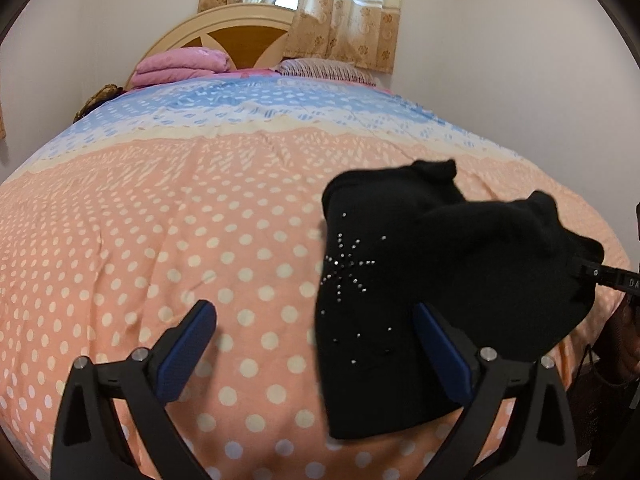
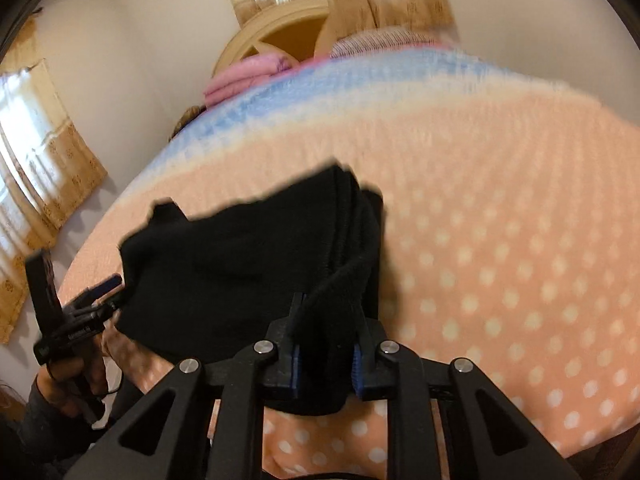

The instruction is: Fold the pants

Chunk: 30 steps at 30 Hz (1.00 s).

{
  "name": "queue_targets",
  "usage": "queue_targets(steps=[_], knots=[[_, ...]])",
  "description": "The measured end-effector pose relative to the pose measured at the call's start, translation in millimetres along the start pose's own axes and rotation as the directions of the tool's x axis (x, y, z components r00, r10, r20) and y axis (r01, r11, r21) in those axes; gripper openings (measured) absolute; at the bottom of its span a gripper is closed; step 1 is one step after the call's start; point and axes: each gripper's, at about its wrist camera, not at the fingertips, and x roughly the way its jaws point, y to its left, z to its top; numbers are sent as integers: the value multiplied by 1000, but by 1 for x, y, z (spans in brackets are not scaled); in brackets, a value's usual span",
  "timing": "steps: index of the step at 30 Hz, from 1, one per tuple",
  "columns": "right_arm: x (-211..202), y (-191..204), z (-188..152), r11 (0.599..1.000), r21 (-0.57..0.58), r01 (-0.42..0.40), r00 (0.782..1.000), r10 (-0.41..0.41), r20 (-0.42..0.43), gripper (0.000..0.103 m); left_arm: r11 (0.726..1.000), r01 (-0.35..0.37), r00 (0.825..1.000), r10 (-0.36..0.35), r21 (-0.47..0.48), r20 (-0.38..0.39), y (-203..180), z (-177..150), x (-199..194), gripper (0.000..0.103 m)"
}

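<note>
The black pants (image 1: 432, 280), folded into a thick bundle with a rhinestone star pattern, hang above the peach polka-dot bedspread (image 1: 160, 248). My left gripper (image 1: 316, 344) is open and empty, its right finger (image 1: 440, 352) in front of the bundle's lower edge. My right gripper (image 2: 326, 350) is shut on the pants (image 2: 240, 264) and lifts them by a bunched fold. It shows at the right edge of the left wrist view (image 1: 612, 276). The left gripper also shows at the left of the right wrist view (image 2: 96, 300), beside the cloth.
The bed has a pink folded blanket (image 1: 180, 66) and a striped pillow (image 1: 328, 70) at the wooden headboard (image 1: 240, 36). Curtains (image 1: 340, 8) hang behind. The wall (image 1: 520, 60) is to the right. The bed's near edge is at the bottom.
</note>
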Motion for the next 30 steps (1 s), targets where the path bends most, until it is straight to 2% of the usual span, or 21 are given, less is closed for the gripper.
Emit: queue_targets(steps=[2,3,4,7,9,11,13,15,18,21,23,24,25,26,28,30], knots=[[-2,-3,1,1000,15,4,1000,-4,0,37,1000,-1,1000,1,-13,-10,4,-1,2,102],[-4,-5,2,1000,19,14,1000,-14,1,48,1000,-3,1000,3,-24,-15,6,-1,2,102],[-10,-6,6,999,22,34,999,-35,19,50,999,-5,1000,4,-32,-15,8,0,2,102],[-34,-3,24,998,9,66,992,-66,110,50,999,-20,1000,20,-32,-3,9,1,-2,102],[-44,10,39,998,-36,46,988,-40,150,50,999,-23,1000,23,-25,6,6,1,-3,102],[-40,32,56,995,-96,8,991,5,134,50,1000,-28,999,28,-7,18,1,1,-5,102],[-17,59,71,983,-168,-73,995,83,51,50,1000,-27,999,27,12,37,-3,2,-10,102],[9,79,82,969,-208,-137,991,134,-28,50,999,-28,998,25,42,64,-8,4,-14,102],[61,104,95,954,-242,-179,977,143,-161,50,998,-28,997,24,54,67,-7,5,-14,102],[104,119,102,940,-214,-265,935,197,-294,50,1000,-8,999,7,23,50,-1,4,-8,102],[124,132,102,918,-191,-348,885,255,-390,50,1000,0,999,0,10,46,2,5,-6,102],[131,140,98,910,-197,-365,868,256,-425,41,1000,5,999,-5,4,44,3,5,-5,102],[137,147,95,913,-267,-309,890,179,-419,17,1000,8,999,-8,0,43,3,4,-4,102],[139,152,95,913,-308,-267,904,127,-409,14,1000,13,999,-13,-3,42,3,5,-3,102],[137,159,99,910,-326,-258,916,123,-383,10,1000,11,999,-10,-2,44,2,5,-1,102],[128,164,107,899,-376,-223,943,101,-318,8,1000,14,999,-14,6,50,0,3,1,102]])
